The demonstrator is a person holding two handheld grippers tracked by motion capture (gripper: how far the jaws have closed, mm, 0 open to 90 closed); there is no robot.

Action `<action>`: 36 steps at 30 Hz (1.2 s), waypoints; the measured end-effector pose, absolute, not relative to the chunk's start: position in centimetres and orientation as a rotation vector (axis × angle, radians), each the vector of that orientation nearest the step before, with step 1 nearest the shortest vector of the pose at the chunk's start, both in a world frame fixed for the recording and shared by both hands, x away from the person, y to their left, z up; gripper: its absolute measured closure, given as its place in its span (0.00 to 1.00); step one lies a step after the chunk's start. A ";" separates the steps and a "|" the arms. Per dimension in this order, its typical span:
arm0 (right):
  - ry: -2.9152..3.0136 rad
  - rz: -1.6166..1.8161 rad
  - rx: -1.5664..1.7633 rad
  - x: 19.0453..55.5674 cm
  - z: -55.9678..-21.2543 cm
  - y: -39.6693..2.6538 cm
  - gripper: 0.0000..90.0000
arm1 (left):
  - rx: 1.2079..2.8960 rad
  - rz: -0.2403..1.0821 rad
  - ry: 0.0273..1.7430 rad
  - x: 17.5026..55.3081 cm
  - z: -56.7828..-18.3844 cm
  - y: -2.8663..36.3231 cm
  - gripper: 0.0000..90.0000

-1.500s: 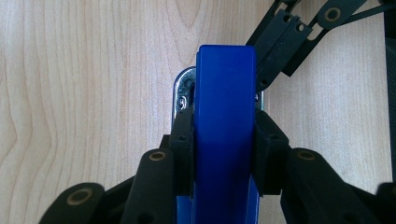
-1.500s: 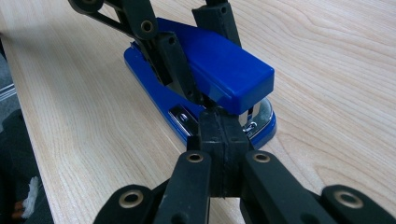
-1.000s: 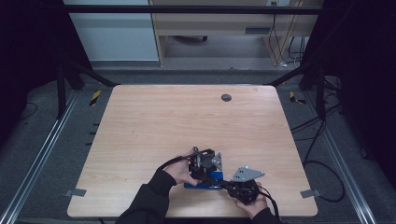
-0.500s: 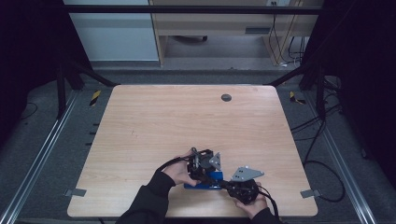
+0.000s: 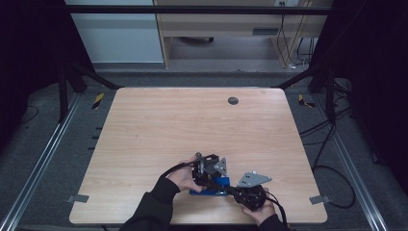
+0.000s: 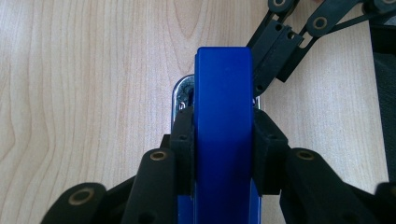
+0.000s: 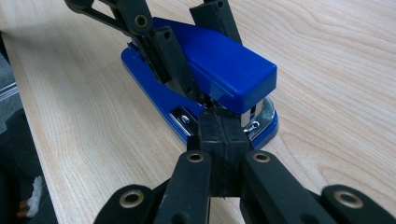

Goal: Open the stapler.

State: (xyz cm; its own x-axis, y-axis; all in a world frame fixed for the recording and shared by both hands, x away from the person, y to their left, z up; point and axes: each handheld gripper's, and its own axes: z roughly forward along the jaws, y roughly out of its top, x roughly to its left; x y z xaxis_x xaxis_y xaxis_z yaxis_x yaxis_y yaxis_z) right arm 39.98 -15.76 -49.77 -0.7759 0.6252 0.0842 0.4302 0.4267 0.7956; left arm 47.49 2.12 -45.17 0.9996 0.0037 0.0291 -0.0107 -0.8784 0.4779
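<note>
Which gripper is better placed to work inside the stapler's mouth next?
Right. The right gripper, shut, points into the blue stapler's open front, while the left gripper is clamped on its top, steadying it.

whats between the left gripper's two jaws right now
The blue stapler: in the left gripper view, the left gripper has a pad pressed on each side of its top arm. The right gripper, shut, pokes into its mouth.

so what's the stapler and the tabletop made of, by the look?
Stapler: likely glossy moulded plastic, smooth blue with soft highlights; its front mechanism shines like bare metal. Table: pale wood-grain surface, matte, probably laminate.
</note>
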 end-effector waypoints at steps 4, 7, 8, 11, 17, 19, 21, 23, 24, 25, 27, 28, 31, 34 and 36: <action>2.449 1.255 0.923 39.9 -49.7 -15.6 1.00 | 2.641 0.051 -0.010 47.4 -45.1 2.1 0.74; 2.449 1.254 0.923 39.9 -49.7 -15.6 1.00 | 2.638 0.053 -0.013 47.5 -45.2 2.2 0.74; 2.451 1.257 0.926 39.9 -49.7 -15.7 1.00 | 2.636 0.046 -0.006 47.4 -45.2 2.2 0.74; 2.453 1.260 0.924 39.9 -49.8 -15.7 1.00 | 2.632 0.047 -0.005 47.4 -45.2 2.2 0.74; 2.450 1.263 0.926 39.9 -49.8 -15.7 1.00 | 2.636 0.036 -0.005 47.5 -45.2 2.2 0.74; 2.451 1.268 0.926 39.9 -49.8 -15.7 1.00 | 2.642 0.050 -0.014 47.4 -45.1 2.2 0.74; 2.451 1.269 0.928 39.9 -49.8 -15.7 1.00 | 2.638 0.047 -0.011 47.4 -45.2 2.2 0.74; 2.454 1.273 0.935 39.9 -49.8 -15.7 1.00 | 2.635 0.048 -0.008 47.3 -45.2 2.2 0.74; 2.453 1.268 0.932 39.9 -49.8 -15.7 1.00 | 2.631 0.061 -0.015 47.2 -45.2 2.3 0.74; 2.453 1.268 0.932 39.9 -49.8 -15.7 1.00 | 2.631 0.061 -0.015 47.2 -45.2 2.3 0.74; 2.457 1.265 0.929 39.9 -49.8 -15.7 1.00 | 2.631 0.062 -0.016 47.2 -45.2 2.3 0.74; 2.458 1.264 0.928 39.9 -49.8 -15.7 1.00 | 2.631 0.063 -0.017 47.2 -45.2 2.3 0.74; 2.459 1.267 0.928 39.9 -49.8 -15.7 1.00 | 2.627 0.060 -0.013 47.2 -45.2 2.3 0.74; 2.458 1.267 0.928 39.9 -49.8 -15.7 1.00 | 2.629 0.060 -0.016 47.2 -45.2 2.3 0.74; 2.457 1.267 0.928 39.9 -49.8 -15.7 1.00 | 2.623 0.056 -0.012 47.3 -45.2 2.3 0.74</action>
